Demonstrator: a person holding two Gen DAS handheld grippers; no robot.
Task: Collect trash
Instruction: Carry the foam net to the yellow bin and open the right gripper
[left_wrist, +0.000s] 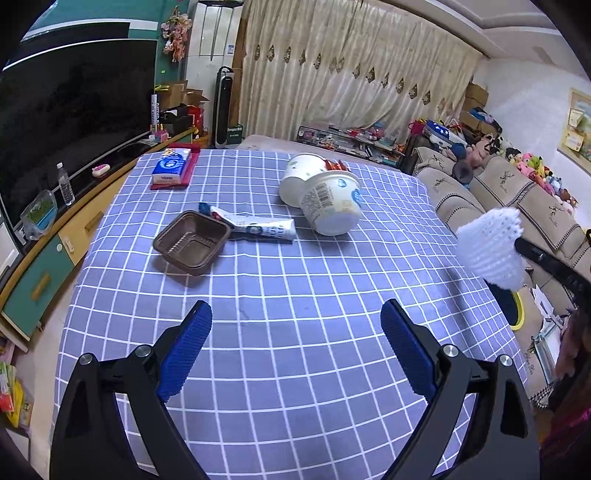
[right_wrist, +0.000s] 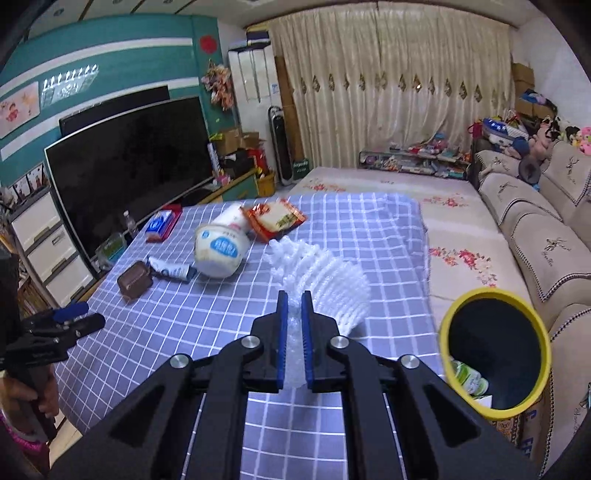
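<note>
A table (left_wrist: 295, 332) under a blue checked cloth fills most of both views. Beside its right edge stands a bin (right_wrist: 495, 291) with a yellow rim, dark inside, with some packaging at the bottom.

The right gripper (right_wrist: 293, 295) is clamped tight on a white foam net (right_wrist: 332, 280), whose wide end fans out past the blue pads, above the cloth and near the bin. In the left wrist view the net shows lifted off the table at the right edge.

The left gripper (left_wrist: 295, 314) hangs over the near part of the cloth with its jaws spread wide and nothing between them.

Trash lies farther back on the table: two white cups (left_wrist: 325, 192) on their sides, touching each other, a red snack wrapper (right_wrist: 275, 218) just behind them, a brown plastic tray (left_wrist: 192, 242) upright, and a flattened tube (left_wrist: 255, 225) touching the tray's far corner. A tissue pack (left_wrist: 171, 166) sits at the far left corner.
</note>
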